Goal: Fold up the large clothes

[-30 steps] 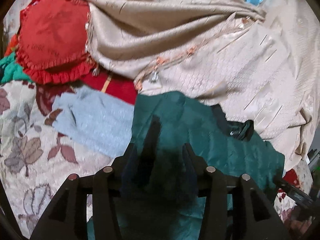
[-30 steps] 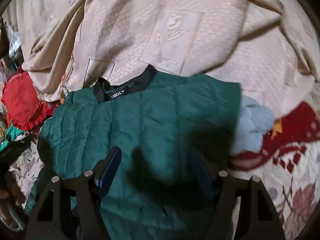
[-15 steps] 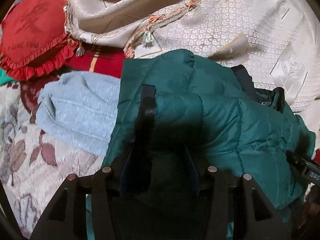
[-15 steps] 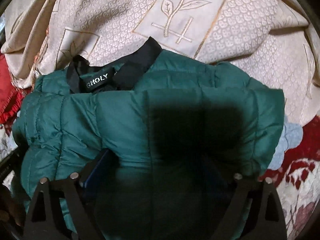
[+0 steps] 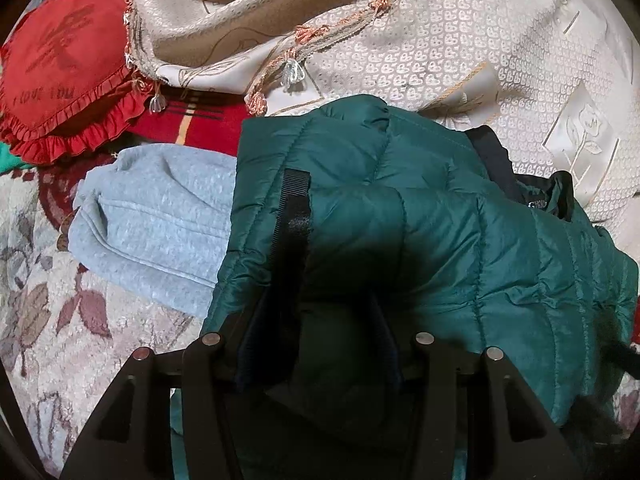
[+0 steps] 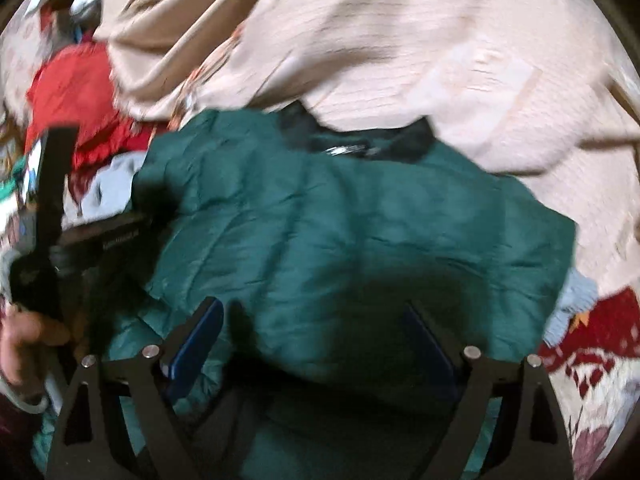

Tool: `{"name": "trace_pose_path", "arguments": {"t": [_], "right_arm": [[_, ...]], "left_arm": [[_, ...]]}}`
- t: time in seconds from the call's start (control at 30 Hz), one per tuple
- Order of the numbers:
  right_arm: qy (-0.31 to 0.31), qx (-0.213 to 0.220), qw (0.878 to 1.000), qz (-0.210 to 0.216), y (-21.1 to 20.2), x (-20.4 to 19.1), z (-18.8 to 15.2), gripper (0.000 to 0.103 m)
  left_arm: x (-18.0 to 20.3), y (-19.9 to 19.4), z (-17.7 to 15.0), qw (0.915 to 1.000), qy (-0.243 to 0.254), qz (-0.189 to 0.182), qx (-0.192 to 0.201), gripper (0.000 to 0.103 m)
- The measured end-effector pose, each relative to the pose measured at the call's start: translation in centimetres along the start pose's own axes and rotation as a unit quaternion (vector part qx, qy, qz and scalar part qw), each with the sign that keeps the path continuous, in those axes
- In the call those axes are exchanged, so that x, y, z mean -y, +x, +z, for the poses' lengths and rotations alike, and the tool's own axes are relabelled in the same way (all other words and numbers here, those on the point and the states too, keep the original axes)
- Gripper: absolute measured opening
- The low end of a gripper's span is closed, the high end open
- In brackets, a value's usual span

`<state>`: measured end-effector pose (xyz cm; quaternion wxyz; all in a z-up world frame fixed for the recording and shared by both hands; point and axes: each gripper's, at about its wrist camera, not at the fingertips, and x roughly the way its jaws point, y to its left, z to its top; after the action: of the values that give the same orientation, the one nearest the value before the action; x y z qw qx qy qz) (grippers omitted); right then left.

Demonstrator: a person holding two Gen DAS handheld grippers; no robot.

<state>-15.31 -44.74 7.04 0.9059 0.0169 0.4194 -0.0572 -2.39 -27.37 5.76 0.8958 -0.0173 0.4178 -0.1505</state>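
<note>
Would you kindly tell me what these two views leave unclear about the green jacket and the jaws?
- Left wrist view: the green jacket bulges over the left gripper, hiding the pad tips.
- Left wrist view: the collar label is too small to read.
- Right wrist view: motion blur smears the jacket's stitching.
- Both views: the bottom edge cuts off the jacket's near hem.

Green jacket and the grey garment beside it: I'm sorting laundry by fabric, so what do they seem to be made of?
Green jacket: probably a thin synthetic shell such as nylon, padded; it has a slight sheen and stitched puffy quilting. Grey garment: looks like matte cotton-type fleece knit, with a fuzzy heathered surface and soft folds.
</note>
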Motion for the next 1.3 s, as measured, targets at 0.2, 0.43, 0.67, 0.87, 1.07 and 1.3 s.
{"name": "trace_pose_path", "arguments": {"t": [0.2,0.43,0.67,0.87,1.07,1.3], "right_arm": [[-0.003,-0.011,0.999,-0.031,4.9,-2.1,1.6,0.083],[0.045,-0.007,0.999,-0.024,6.6,-1.2,4.2,0.081],[0.072,-0.004,0.997,0.027,1.8,1.8,2.8,0.081],[0.064,-0.004,0.997,-0.036,-1.1,6.1,-0.3,0.081],[0.087,-0.039,0.994,-0.059,2.9,8.7,-1.9,0.083],[0.094,-0.038,0.993,-0.055,0.8,8.4,-2.0,0.084]], "left_arm": [[0.1,-2.8,0.9,0.9993,0.023,0.016,0.024,0.031],[0.8,-3.8,0.9,0.9986,0.037,-0.004,0.037,0.033],[0.5,-0.5,-0.4,0.9993,0.034,0.013,0.001,0.036],[0.8,-0.3,-0.4,0.9992,0.035,0.02,0.001,0.038],[1.0,0.0,-0.2,0.9988,0.04,0.026,0.0,0.039],[0.9,0.1,-0.3,0.999,0.038,0.024,0.0,0.04]]}}
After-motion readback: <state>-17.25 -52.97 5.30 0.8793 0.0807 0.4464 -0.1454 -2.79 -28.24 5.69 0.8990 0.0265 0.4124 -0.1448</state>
